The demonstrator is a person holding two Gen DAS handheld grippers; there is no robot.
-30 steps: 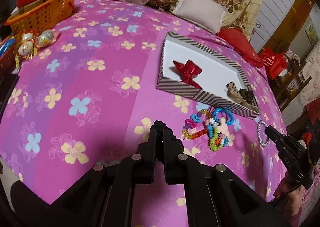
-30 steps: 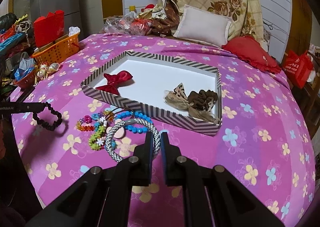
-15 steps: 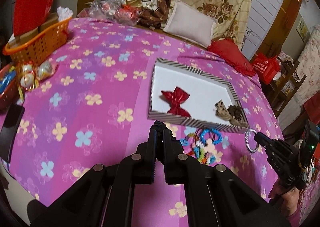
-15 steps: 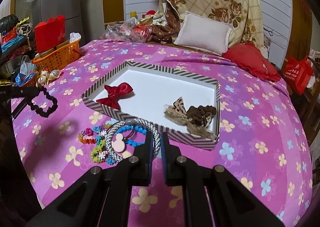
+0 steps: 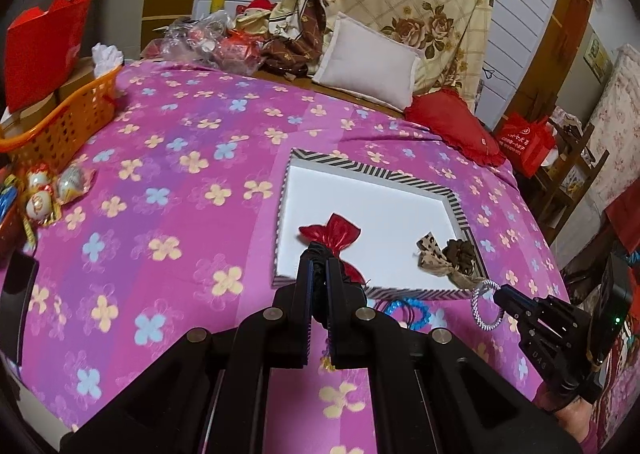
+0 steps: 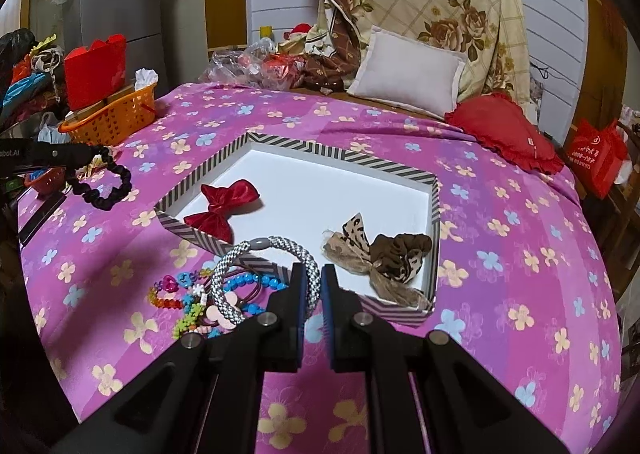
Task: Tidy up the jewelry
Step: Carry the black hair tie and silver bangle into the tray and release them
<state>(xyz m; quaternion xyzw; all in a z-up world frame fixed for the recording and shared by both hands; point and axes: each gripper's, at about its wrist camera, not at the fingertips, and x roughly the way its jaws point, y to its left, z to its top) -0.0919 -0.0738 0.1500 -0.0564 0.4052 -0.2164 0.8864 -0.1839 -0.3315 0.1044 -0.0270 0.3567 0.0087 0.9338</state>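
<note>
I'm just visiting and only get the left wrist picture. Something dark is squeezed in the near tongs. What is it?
Observer: The right wrist view shows the left tongs holding a black scrunchie, which hangs as an open loop.
Operator: And the silvery ring in the other tongs?
Observer: It's a braided bracelet, grey and white with a grey clasp bead, pinched in the right tongs.
Operator: Anything lying below it?
Observer: A pile of colourful bead bracelets, just outside the striped box.

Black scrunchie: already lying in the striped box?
No, the black scrunchie hangs from the left gripper above the bedspread, outside the striped box.
</note>
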